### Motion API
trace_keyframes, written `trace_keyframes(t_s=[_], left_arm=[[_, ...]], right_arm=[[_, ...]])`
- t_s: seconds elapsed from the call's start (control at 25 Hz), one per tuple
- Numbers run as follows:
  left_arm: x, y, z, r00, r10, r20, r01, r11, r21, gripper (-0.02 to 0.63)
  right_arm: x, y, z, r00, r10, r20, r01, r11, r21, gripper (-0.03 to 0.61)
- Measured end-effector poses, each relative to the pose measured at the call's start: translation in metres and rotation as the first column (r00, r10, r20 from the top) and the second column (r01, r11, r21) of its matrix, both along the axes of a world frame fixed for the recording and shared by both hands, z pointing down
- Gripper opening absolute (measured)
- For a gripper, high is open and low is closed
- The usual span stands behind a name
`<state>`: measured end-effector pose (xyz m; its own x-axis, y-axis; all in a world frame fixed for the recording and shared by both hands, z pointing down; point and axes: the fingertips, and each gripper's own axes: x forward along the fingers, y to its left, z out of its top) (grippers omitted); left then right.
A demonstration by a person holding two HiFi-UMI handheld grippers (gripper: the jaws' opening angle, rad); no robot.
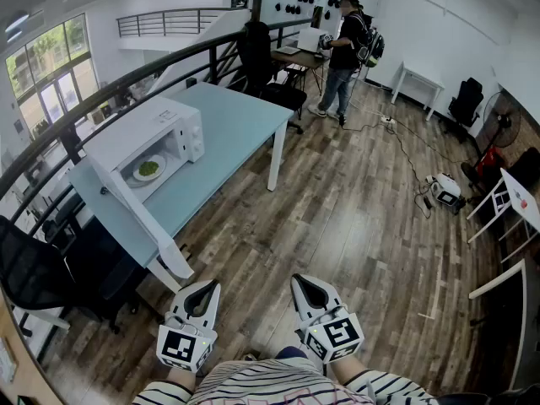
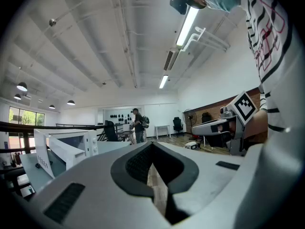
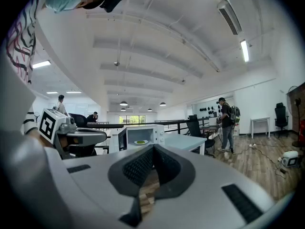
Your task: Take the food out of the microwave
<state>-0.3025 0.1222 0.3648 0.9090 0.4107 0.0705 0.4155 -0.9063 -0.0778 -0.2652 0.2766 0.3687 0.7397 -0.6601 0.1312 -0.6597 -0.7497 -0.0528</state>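
A white microwave (image 1: 156, 133) stands on a pale blue table (image 1: 236, 121) at the left, its door (image 1: 126, 199) swung wide open towards me. Inside sits a white plate of green food (image 1: 148, 169), also visible in the right gripper view as the plate (image 3: 140, 142) within the microwave (image 3: 143, 135). My left gripper (image 1: 202, 292) and right gripper (image 1: 305, 287) are held side by side low in front of my body, well short of the table. Both are shut with nothing between the jaws. In the left gripper view the microwave (image 2: 62, 147) lies off to the left.
A black railing (image 1: 101, 91) runs behind the table. Black office chairs (image 1: 42, 281) stand at the near left. A person (image 1: 344, 53) stands at a desk far back. Cables and a small device (image 1: 445, 190) lie on the wooden floor; white tables (image 1: 510, 201) stand at the right.
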Motion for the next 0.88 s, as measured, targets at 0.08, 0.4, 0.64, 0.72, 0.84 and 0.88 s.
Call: trace_keyframes(t_s=[0.08,0.4,0.64,0.72,0.84,0.88], left_arm=[[0.005,0.003,0.003,1.000,0.028,-0.001,-0.028,0.999,-0.016,0.021],[0.047,0.026,0.018,0.998,0.033,0.052,-0.030,0.998,-0.052,0.177],[0.095,0.039,0.018,0.994,-0.076,0.081,0.081,0.995,-0.061,0.238],[0.111,0.042,0.019,0.989,-0.122,0.082,0.127,0.990,-0.059,0.238],[0.133,0.048,0.024,0.977,-0.193,0.086,0.199,0.978,-0.065,0.238],[0.140,0.050,0.025,0.972,-0.219,0.086,0.225,0.972,-0.070,0.238]], right_arm=[[0.007,-0.004,0.003,1.000,-0.018,-0.008,0.018,1.000,0.001,0.026],[0.059,-0.001,0.019,0.996,-0.084,0.043,0.082,0.995,0.051,0.142],[0.117,0.011,0.020,0.982,-0.179,0.057,0.176,0.983,0.059,0.202],[0.138,0.014,0.023,0.974,-0.216,0.067,0.212,0.975,0.067,0.202],[0.168,0.020,0.025,0.960,-0.271,0.074,0.266,0.961,0.071,0.202],[0.178,0.022,0.026,0.955,-0.289,0.073,0.284,0.956,0.071,0.202]])
